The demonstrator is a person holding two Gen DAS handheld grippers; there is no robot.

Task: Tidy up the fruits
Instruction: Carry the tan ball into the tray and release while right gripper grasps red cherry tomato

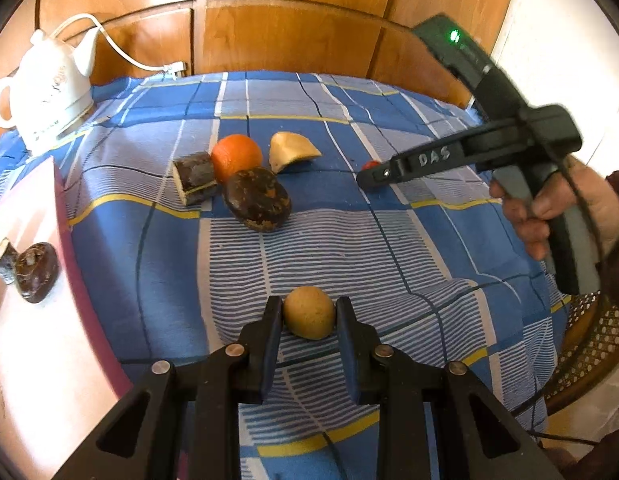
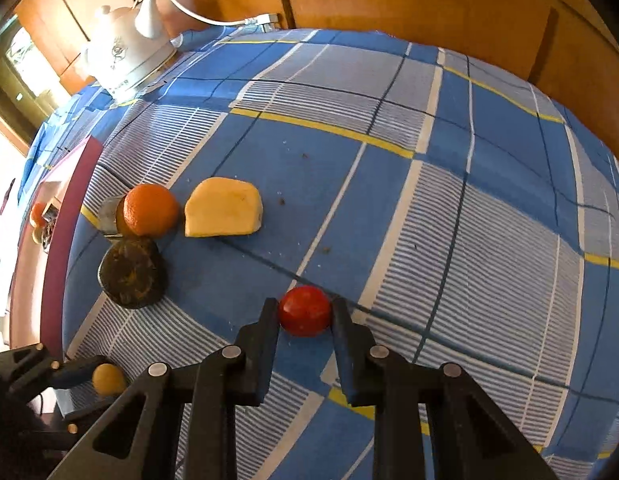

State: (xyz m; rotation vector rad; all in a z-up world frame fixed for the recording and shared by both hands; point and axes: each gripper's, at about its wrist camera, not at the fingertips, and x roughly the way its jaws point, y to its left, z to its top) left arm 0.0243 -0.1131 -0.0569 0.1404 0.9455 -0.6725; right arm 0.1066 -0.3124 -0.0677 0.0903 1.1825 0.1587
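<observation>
My left gripper [image 1: 308,316] is shut on a small round tan fruit [image 1: 308,317] just above the blue checked cloth [image 1: 349,240]. My right gripper [image 2: 305,312] is shut on a small red fruit [image 2: 304,311] resting on the cloth; from the left wrist view that right gripper [image 1: 367,176] shows at the right with the red fruit [image 1: 370,165] peeking behind its tip. In the middle lie an orange [image 1: 235,156], a pale yellow fruit piece [image 1: 291,151], a dark brown round fruit [image 1: 256,199] and a dark cut chunk [image 1: 194,178].
A white electric kettle [image 1: 49,88] with its cord stands at the back left. A pink-edged tray [image 1: 37,320] at the left holds another dark fruit [image 1: 35,272]. A wicker chair seat [image 1: 589,340] is at the right, wooden panels behind.
</observation>
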